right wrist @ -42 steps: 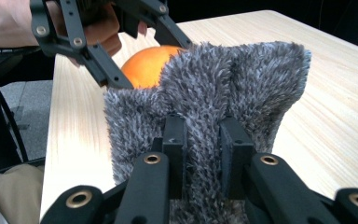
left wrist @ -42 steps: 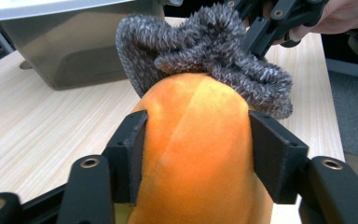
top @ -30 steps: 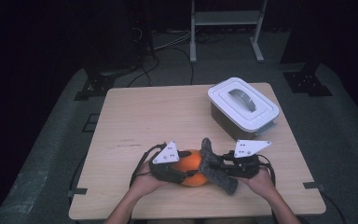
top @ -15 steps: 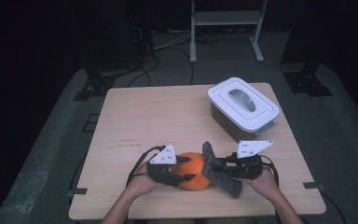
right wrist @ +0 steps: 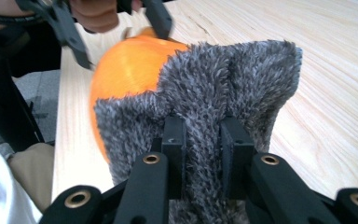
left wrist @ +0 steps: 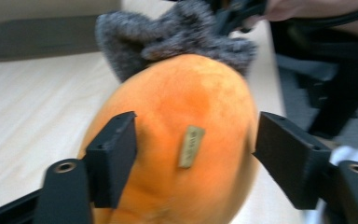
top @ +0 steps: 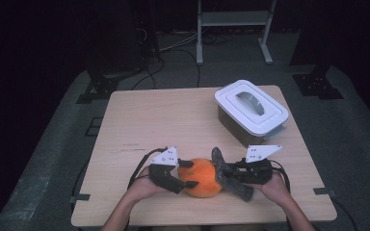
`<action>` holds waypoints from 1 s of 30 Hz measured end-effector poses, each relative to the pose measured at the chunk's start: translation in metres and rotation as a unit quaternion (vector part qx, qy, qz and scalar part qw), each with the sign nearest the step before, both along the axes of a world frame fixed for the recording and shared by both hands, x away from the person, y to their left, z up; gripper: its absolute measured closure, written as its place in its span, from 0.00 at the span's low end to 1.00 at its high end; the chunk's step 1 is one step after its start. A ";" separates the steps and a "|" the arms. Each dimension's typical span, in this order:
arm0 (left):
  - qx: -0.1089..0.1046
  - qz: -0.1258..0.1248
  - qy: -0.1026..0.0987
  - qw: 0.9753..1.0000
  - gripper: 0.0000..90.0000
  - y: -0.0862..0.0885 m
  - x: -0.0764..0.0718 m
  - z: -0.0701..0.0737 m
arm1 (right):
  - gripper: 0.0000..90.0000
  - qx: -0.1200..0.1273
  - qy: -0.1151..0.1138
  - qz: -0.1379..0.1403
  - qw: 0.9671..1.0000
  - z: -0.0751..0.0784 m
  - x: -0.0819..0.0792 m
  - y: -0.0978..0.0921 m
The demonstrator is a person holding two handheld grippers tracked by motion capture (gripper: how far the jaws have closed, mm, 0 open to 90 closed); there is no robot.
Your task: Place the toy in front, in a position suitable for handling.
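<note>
Change: both grippers have edged slightly toward the near edge since a second ago; orange ball between them as before.
Orange ball (top: 202, 177): round, smooth, small tan label on its skin; near edge of surface (top: 173, 115).
Grey fuzzy cloth (top: 229, 173): shaggy, draped against ball's right side.
Left gripper (left wrist: 193, 154): fingers parted wide, straddling ball, right finger clear.
Right gripper (right wrist: 203, 140): fingers pinched tight on cloth.
Lidded white box (top: 250, 108): far right, well apart.

White lidded bin (top: 252, 111) (grey handle) — table's (top: 164, 115) far right corner.

The orange plush's (left wrist: 177, 140) small tag (left wrist: 191, 145) is unreadably blurred.
</note>
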State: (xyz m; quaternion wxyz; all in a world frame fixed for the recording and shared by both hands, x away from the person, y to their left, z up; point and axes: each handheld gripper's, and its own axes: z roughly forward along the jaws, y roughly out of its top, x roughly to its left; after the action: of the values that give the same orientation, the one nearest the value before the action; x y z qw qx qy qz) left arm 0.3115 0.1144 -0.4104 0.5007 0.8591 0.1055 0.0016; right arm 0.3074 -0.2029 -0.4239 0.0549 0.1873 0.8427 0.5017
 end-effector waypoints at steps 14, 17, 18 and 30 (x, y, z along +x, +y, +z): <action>0.019 0.040 -0.042 0.998 0.45 -0.007 -0.002 -0.006 | 0.82 0.006 0.010 -0.001 1.000 -0.002 0.002 -0.001; 0.021 0.042 -0.048 0.998 0.48 -0.005 -0.002 -0.003 | 0.82 0.014 0.014 0.003 1.000 0.006 -0.001 -0.006; 0.019 0.044 -0.046 0.998 0.48 -0.004 -0.002 -0.004 | 0.82 0.015 0.011 0.004 1.000 0.008 -0.003 -0.009; 0.010 0.044 -0.037 0.998 0.44 -0.006 -0.001 -0.006 | 0.82 -0.035 0.000 -0.099 0.994 0.032 -0.033 -0.114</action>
State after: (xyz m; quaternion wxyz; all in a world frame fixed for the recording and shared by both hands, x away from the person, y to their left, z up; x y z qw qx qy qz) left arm 0.3105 0.1080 -0.4167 0.4947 0.8582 0.1249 0.0566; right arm 0.2748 -0.3173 -0.3921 0.1106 0.2682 0.8370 0.4640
